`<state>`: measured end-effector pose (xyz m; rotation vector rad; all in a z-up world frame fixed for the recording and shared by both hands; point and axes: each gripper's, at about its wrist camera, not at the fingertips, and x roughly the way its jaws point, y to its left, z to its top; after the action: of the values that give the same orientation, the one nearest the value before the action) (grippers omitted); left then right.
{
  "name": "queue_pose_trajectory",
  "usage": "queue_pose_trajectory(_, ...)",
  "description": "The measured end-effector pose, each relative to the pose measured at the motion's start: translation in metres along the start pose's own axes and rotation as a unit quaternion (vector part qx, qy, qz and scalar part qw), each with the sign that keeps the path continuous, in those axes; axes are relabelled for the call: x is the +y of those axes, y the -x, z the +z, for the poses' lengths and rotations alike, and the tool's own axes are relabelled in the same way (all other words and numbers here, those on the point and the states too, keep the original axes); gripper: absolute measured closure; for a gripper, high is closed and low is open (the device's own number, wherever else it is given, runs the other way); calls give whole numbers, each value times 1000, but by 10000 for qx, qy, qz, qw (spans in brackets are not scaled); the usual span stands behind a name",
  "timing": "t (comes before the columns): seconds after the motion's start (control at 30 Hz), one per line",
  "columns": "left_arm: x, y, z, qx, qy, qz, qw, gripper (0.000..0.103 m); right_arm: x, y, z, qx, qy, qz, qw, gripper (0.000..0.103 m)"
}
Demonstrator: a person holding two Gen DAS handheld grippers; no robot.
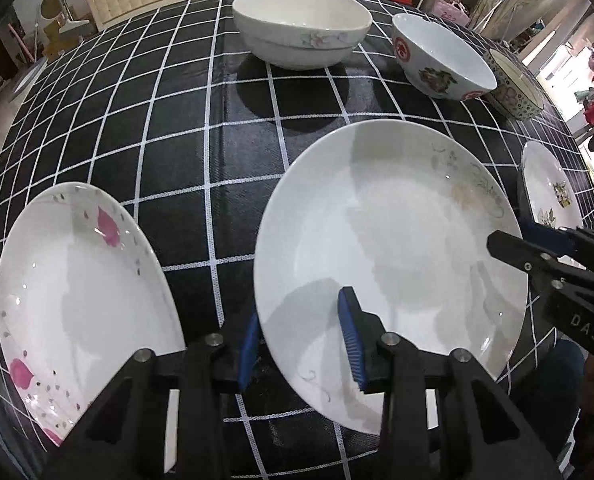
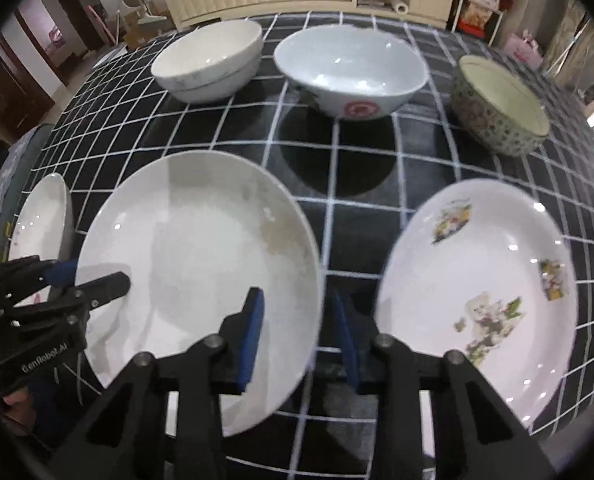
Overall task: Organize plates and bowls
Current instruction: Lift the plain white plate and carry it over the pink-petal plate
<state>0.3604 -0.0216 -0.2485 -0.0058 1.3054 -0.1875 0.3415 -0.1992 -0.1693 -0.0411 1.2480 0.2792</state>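
While the plain white plate [image 1: 385, 256] lies mid-bench, the left gripper [image 1: 303, 344] straddles its left rim, the right gripper [image 2: 299, 336] its right rim. Whether either gripper's pads press the rim, I cannot tell

Both views are evenly lit from overhead, with small bright glints on the plates [image 2: 201, 256] and bowls [image 1: 301, 24]. Dark round shadows lie on the table [image 1: 201, 208] beneath the bowls. Daylight blows out a window at the right edge. Fisheye bending curves the grid lines; corners go black. The right wrist view is slightly softer.
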Motion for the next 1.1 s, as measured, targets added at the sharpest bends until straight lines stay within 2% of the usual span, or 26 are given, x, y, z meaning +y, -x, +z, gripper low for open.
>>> queue_pose_trajectory(0.13, 4, 0, 1, -2, 54, -55, 10000, 75, 3, -5, -1, 113, 65, -251, 9996, 81)
queue_pose_trajectory(0.4, 4, 1, 1, -64, -36, 16, 10000, 75, 4, -7, -2, 191, -90, -222, 9995, 81)
queue_pose_trajectory(0.57, 5, 7, 0, -19, 19, 61, 10000, 81, -1, -4, -6, 217, -325, -145, 9991, 83)
queue_pose_trajectory(0.67, 0, 16, -2, -123, -202, 174, 9996, 80, 0, 1, -7, 168, -341, -193, 9991, 83)
queue_pose_trajectory(0.97, 11, 52, -3, -386, -81, 172, 9991, 80, 11, 33, 1, -68, -222, -214, 9995, 84)
queue_pose_trajectory(1.1, 23, 73, -6, -579, -81, 304, 9978, 80, 27, 45, 7, -187, -104, -131, 9997, 84)
